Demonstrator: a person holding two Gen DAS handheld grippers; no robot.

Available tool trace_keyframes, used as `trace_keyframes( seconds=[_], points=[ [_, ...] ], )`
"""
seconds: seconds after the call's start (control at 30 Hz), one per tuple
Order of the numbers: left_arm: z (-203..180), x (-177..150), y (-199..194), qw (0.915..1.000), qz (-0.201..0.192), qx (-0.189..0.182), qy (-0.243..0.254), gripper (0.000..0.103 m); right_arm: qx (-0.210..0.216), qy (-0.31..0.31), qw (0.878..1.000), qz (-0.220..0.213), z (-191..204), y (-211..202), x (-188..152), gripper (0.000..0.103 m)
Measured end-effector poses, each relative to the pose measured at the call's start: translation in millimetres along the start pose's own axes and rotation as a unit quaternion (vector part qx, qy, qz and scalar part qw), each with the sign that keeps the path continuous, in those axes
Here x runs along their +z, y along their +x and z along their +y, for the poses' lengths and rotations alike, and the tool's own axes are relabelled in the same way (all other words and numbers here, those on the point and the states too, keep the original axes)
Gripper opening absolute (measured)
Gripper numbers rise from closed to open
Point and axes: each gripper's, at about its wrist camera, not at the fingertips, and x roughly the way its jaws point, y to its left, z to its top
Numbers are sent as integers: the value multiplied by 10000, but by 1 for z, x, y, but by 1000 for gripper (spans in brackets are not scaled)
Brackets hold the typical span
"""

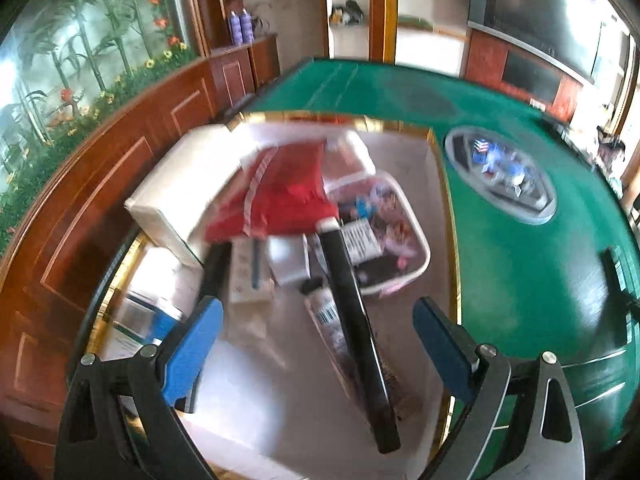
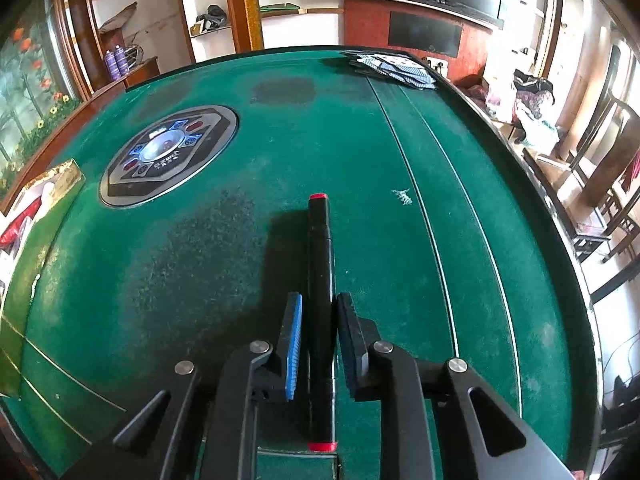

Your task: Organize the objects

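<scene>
Right claw (image 2: 318, 344) clamps black marker (image 2: 320, 280)

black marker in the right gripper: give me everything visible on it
The black marker is a long, slim, matte black pen, plastic by the look, with a red tip at each end and a seam where the cap meets the barrel. It points away from the camera over the green felt table. The right gripper is shut on its barrel. Whether it touches the felt is unclear.
</scene>
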Motion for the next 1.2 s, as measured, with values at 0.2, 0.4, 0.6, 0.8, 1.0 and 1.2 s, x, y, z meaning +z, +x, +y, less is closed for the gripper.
trace_keyframes(
  seconds=[0.2, 0.4, 0.6, 0.8, 1.0, 1.2],
  points=[
    [1, -14, 4, 9998, 6, -203, -47, 15, 172, 110, 9998, 53, 2, -3, -4, 16],
    [4, -11, -35, 9965, -529, -648, -68, 14, 559, 352, 9978, 48, -1, -8, -7, 16],
    [-11, -4, -72, 9899, -931, -1067, 83, 14, 1179, 544, 9914, -144, 4, -27, -7, 16],
    [-10, -3, -98, 9851, -1132, -1286, 128, 14, 1451, 313, 9879, -449, 28, -57, -2, 16],
    [21, -1, -127, 9824, -1380, -1256, 85, 14, 1768, -142, 9821, -628, 74, -79, 4, 16],
    [58, 0, -135, 9844, -1281, -1203, 22, 14, 2180, -720, 9710, -673, 139, -93, 9, 16]
  ],
)
